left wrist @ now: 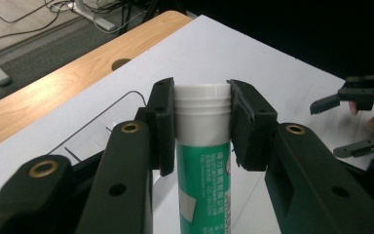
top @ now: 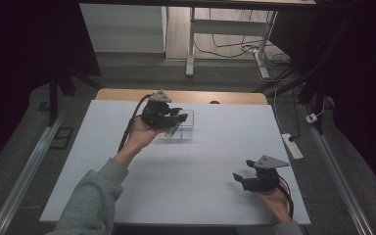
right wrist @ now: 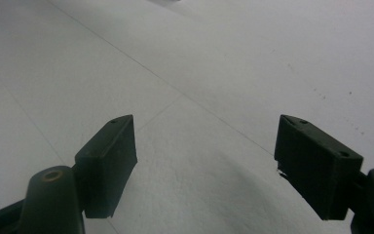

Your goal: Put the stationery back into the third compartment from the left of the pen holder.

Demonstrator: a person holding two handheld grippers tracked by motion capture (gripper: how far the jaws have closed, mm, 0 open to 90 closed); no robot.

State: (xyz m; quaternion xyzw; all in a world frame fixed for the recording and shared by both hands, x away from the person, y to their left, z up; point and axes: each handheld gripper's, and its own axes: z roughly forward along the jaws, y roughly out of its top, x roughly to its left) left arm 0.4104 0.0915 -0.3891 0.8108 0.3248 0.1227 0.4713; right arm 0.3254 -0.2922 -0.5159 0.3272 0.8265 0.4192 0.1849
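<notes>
Green tube with white cap, clamped at the cap between both jaws of left tongs. Held above a clear box at the far middle of the white tabletop, tube end slanting down toward the box. Left hand under the tongs, grey sleeve trailing back. Right tongs near the front right corner, well apart from the tube, jaws spread wide with nothing between, just over bare tabletop.
</notes>
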